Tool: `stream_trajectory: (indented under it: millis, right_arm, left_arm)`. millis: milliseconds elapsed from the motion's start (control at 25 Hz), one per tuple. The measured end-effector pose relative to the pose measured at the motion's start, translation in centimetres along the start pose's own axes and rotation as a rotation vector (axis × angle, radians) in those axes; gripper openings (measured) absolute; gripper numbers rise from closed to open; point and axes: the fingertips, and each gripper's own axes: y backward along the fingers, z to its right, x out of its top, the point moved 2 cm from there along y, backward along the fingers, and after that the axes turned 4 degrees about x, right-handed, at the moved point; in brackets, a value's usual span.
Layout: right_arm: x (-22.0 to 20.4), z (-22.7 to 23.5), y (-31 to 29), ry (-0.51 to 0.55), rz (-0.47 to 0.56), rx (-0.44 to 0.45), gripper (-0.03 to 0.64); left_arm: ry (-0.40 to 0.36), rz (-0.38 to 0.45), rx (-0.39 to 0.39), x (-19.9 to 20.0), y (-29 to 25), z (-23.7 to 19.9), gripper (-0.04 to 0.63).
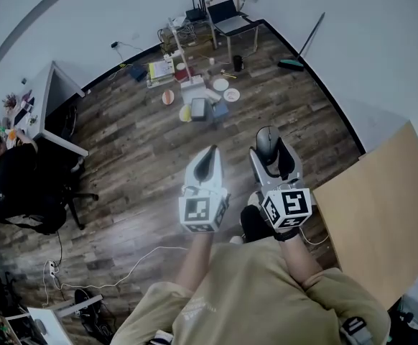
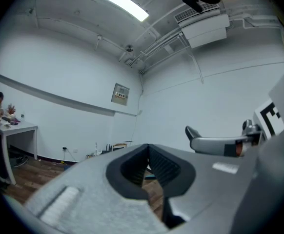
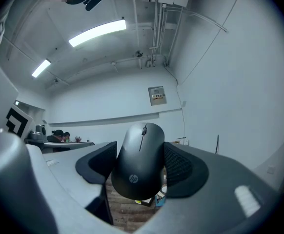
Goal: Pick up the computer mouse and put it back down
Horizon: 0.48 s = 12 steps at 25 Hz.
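A black computer mouse (image 1: 268, 139) is clamped between the jaws of my right gripper (image 1: 270, 148), held in the air over the wooden floor. In the right gripper view the mouse (image 3: 140, 161) stands on end between the two dark pads (image 3: 97, 165), wheel at the top, logo facing the camera. Beside it on the left, my left gripper (image 1: 207, 155) has its jaws together and holds nothing. The left gripper view shows its pads (image 2: 132, 167) meeting at the tips with only floor behind them, and the right gripper (image 2: 219, 142) off to the right.
A light wooden table (image 1: 381, 214) lies at the right. Boxes, plates and other clutter (image 1: 194, 92) sit on the floor ahead, with a chair (image 1: 230, 20) and a broom (image 1: 299, 52) by the wall. At the left stands a white desk (image 1: 47, 106) with people seated. Cables (image 1: 123, 272) trail across the floor.
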Motion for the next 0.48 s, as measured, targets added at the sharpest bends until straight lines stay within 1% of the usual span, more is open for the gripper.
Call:
stream_trajectory:
  millis: [120,240,360,480]
  right_arm:
    - [0.9,3.6,-4.4,-0.002,0.021,-0.015,0.305]
    - [2.7,8.5,-8.2,0.012,0.043,-0.038,0.305]
    - [4.7,14.5,-9.8,0.025,0.069,-0.089,0.305]
    - [5.9,20.0,-10.2,0.007,0.088,-0.186,0.305]
  left_arm:
    - [-0.006,0.003,-0.024,0.4,-6.1,-0.5,0.002]
    - [-0.006,0.016,-0.059,1.5,-13.1,0.4,0.002]
    - [-0.011,0.016,-0.110,2.2,-19.3,3.3,0.002]
    - [-0.011,0.008,-0.200,2.4,-24.2,6.5,0.002]
